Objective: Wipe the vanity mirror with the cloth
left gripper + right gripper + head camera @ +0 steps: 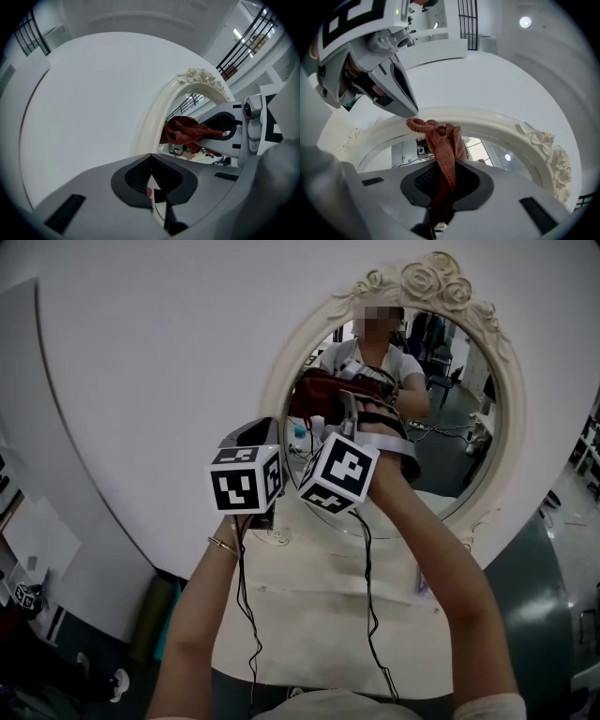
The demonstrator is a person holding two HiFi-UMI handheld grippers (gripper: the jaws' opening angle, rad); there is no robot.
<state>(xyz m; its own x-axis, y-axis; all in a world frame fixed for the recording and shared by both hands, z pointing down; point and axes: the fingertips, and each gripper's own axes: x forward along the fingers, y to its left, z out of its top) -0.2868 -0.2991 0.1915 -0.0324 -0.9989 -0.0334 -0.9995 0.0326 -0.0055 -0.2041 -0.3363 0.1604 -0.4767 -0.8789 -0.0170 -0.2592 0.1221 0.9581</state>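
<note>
White round tabletop (141, 381) carries the vanity mirror (450, 427) near its right edge, an oval glass in a cream carved frame. I judge it fragile and easy to tip, so light pressure, with any bracing on the frame rather than the glass. The rust-red cloth (443, 140) looks soft, light and limp. My right hand-held gripper (440, 173) is clamped on its middle, the bunched tuft poking forward close to the glass. My left hand-held gripper (151, 161) is clenched on nothing, just beside.
</note>
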